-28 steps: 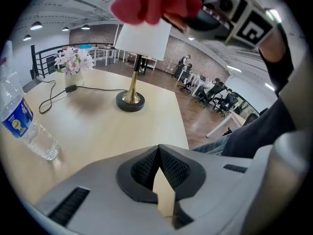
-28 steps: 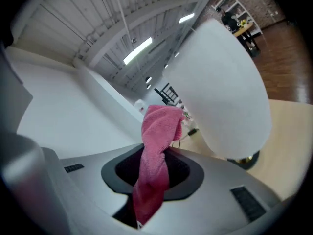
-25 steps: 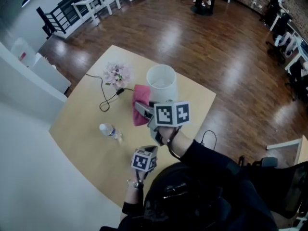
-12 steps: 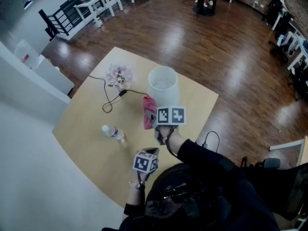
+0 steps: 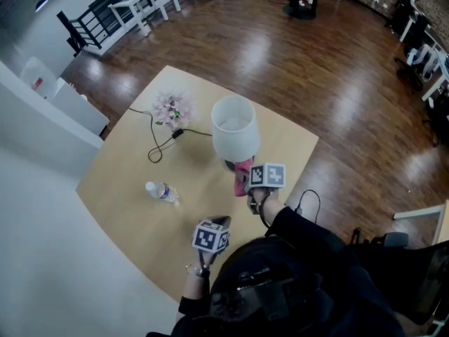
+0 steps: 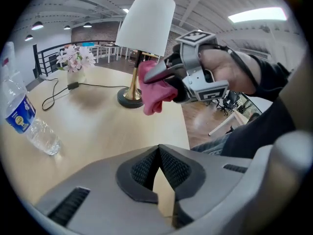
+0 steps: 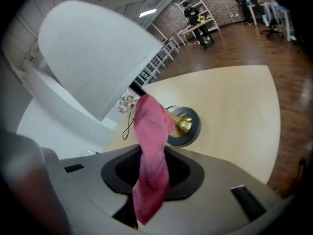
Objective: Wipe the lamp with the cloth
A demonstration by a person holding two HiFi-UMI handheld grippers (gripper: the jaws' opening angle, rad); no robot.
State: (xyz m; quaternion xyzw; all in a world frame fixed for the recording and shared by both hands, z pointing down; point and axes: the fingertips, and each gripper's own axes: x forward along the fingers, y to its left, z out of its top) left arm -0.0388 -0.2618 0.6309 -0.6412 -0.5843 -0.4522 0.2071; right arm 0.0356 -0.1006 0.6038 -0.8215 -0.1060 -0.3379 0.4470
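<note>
At table (image 5: 133, 195) near edge: R gripper (image 7: 152, 174) clamps pink cloth (image 7: 149, 124), jaws part-open round it. Lamp (image 7: 90, 58) upright just ahead, shade above-left. L gripper (image 6: 159, 156) closed, empty, farther back.

From above, the lamp (image 5: 235, 128) hides its stem and most of its base under the shade. In the left gripper view the bottle (image 6: 22, 121) runs off the left edge, its label unreadable.

Wooden table (image 5: 123, 188), lamp (image 5: 235, 128), bottle (image 5: 161, 192), flowers (image 5: 172, 109), cable (image 5: 156, 144)
</note>
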